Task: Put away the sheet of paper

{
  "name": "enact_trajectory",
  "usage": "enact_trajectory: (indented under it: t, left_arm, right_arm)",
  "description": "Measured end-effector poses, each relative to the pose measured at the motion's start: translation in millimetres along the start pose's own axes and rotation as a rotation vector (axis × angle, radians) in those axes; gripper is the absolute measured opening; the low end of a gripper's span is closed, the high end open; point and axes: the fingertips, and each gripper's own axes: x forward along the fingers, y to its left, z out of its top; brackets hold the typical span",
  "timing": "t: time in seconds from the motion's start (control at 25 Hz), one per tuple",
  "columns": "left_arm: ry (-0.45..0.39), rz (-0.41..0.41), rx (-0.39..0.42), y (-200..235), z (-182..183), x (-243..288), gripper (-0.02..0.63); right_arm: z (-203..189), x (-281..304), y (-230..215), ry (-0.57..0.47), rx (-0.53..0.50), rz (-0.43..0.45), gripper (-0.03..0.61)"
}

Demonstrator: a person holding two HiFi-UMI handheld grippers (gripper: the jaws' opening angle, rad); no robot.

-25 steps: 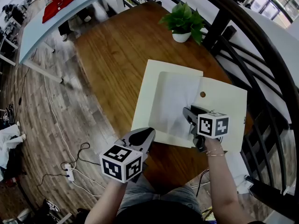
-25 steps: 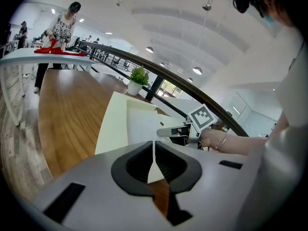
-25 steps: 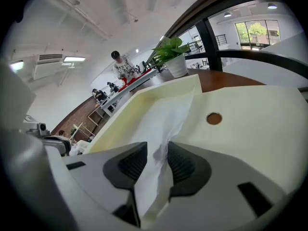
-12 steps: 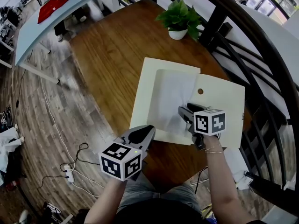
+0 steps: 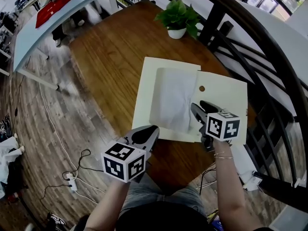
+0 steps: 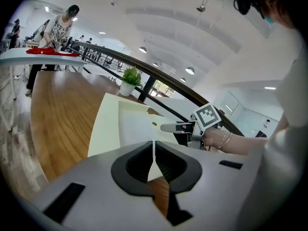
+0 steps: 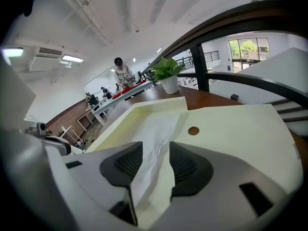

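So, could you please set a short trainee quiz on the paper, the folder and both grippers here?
1. True or false: the white sheet of paper lies in the open cream card folder.
2. What stands at the round wooden table's far edge? A, a blue mug; B, a green potted plant; C, a desk lamp.
3. Which gripper's jaws stand apart?
Key: 1 true. 2 B. 3 the right gripper; its jaws have just been opening, nothing gripped between them. The left gripper is shut.
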Motion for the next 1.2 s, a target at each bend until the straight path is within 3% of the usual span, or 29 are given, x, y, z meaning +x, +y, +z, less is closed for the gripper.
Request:
enact_trajectory:
  t: [0.16,0.32,0.52,0.72,1.0,1.2]
  left_arm:
    - [-0.006,-0.019,0.028,-7,3,-2,0.028]
    - [-0.013,-0.049,0.081,-19,7,-5,0.028]
    - [-0.118,-0.144,0.058,-40,22,-14,0.028]
    - [-0.109,-0.130,0.092,-47,23,-19,0.028]
    - [-0.146,-0.136,0.166,-57,35,-28,0.028]
    - [-0.193,-0.149,0.173,-64,46,-37,0.028]
  right_arm:
    - [6,-22,4,-0.073,0.045,0.003,0.187]
    - [14,-45,15,-0.125,0.027,0.007,0.181]
    - [15,-70,32,-0.171,0.011,0.039,0.147]
    - [23,-102,59,-0.264,-0.055,0.045,0.046]
    - [42,-142,98,-0.427,-0.094,0.119,0.037]
    - [47,-163,110,-0.490,-0.127,0.099,0.031]
